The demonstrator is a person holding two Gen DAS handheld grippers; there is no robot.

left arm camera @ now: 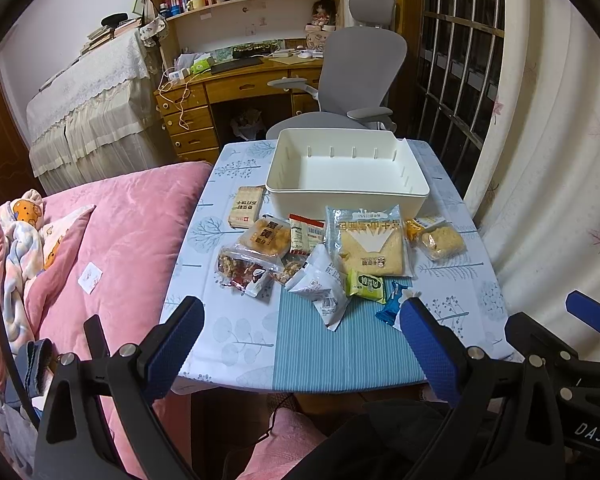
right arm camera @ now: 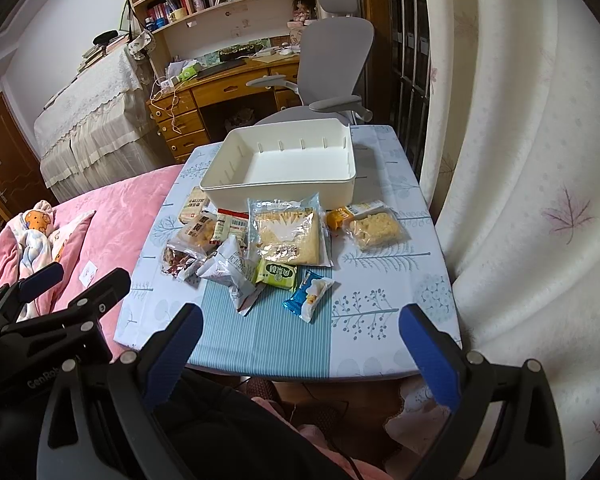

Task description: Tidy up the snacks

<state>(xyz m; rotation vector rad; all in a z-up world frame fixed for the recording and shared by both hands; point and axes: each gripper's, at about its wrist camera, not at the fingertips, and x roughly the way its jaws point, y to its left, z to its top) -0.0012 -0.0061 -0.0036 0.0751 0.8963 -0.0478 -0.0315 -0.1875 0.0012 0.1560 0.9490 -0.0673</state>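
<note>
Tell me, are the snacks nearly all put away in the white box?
Not yet. The white box has nothing in it, so nothing looks done. The left hand-held gripper and right hand-held gripper are both open and hold nothing. Every packet, like the big cracker bag and blue packet, lies on the table waiting.

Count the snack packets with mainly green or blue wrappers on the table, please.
2. The green packet lies just below the big toast bag; the blue packet lies to its right, nearest the table's front edge. Others could be hidden under the pile.
</note>
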